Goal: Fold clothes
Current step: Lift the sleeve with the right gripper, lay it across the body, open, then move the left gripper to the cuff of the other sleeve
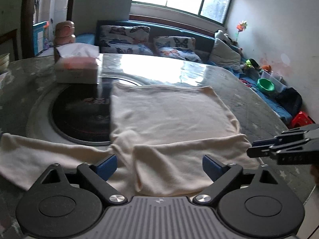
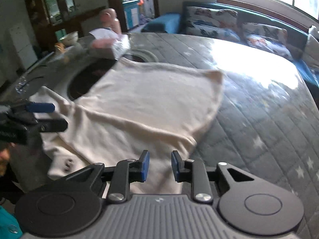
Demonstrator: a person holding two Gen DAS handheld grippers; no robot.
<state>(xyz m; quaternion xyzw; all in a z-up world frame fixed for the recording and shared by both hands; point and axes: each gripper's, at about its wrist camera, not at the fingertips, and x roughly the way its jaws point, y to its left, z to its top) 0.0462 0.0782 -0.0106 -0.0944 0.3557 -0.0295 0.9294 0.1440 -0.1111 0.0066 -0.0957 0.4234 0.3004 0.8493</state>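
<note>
Shirt (image 1: 171, 115) flat on table (image 1: 249, 99), tools apart.

A grey quilted surface (image 1: 239, 91) with stars carries 1 cream shirt (image 1: 169, 115). A tissue box (image 1: 77, 69) sits at its far left. The shirt overlaps a round black inset (image 1: 79, 115).

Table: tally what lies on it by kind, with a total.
Cream shirt: 1
Tissue box: 1
Bowl: 1
Brown jar: 1
Total: 4
</note>
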